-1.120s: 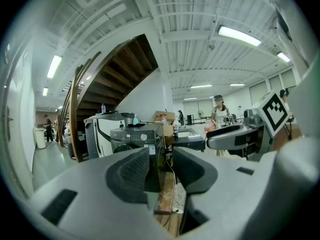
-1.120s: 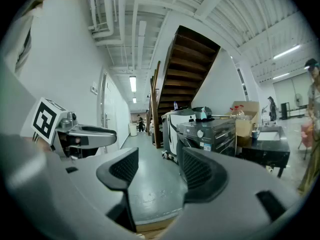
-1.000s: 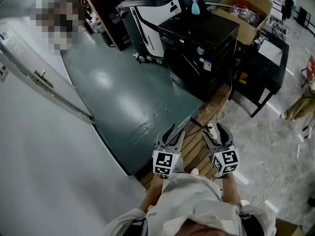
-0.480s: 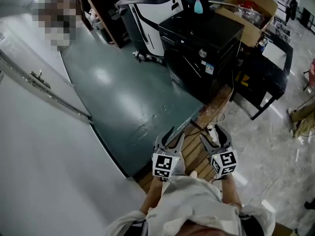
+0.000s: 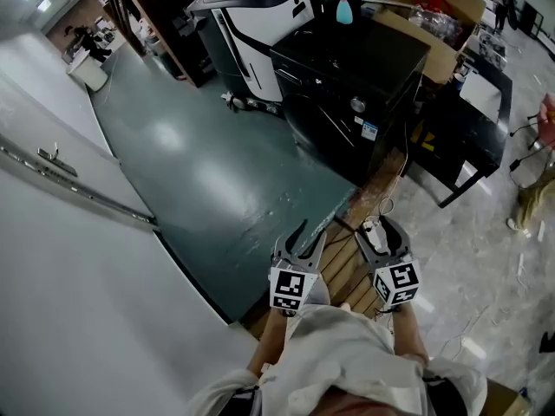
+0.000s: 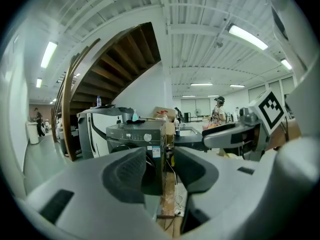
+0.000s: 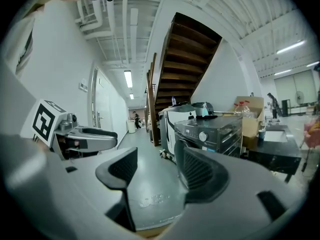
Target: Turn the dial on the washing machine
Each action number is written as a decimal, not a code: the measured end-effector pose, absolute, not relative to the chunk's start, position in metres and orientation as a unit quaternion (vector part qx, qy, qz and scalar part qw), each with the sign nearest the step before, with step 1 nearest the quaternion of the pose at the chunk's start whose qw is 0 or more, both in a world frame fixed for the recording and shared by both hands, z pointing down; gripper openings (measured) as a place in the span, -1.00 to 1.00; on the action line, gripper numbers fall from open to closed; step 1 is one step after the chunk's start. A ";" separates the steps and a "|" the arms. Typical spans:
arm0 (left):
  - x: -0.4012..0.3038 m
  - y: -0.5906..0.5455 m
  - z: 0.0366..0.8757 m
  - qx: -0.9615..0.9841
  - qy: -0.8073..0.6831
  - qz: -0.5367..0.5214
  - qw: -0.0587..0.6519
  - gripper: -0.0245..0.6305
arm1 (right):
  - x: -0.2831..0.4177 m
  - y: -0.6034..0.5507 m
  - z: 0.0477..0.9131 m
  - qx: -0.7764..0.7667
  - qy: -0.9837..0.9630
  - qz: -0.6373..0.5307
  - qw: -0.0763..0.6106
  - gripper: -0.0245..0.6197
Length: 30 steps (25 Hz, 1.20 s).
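Far from the washing machine [image 5: 347, 68], the left gripper [image 5: 308, 232] stood open and empty; the right gripper [image 5: 379, 230], empty too, had just been closing a little.

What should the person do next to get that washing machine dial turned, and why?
Probably step closer to the black washing machine: its dial is far ahead of the left gripper and right gripper. The right one's jaws have just been closing a little but stand apart with nothing between them, ready for the dial.
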<state>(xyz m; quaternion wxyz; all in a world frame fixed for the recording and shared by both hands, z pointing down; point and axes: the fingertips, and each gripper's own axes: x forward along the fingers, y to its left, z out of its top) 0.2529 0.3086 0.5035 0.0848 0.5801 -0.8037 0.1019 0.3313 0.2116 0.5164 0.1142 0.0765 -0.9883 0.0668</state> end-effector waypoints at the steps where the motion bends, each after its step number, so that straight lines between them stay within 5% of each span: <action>1: 0.247 0.307 0.500 0.583 -0.801 0.102 0.086 -0.41 | 0.325 0.211 0.513 0.080 -0.988 0.067 0.116 -0.03; 30: 0.131 0.276 0.456 0.637 -0.761 0.081 0.086 -0.41 | 0.232 0.197 0.469 0.154 -0.976 0.060 0.145 -0.06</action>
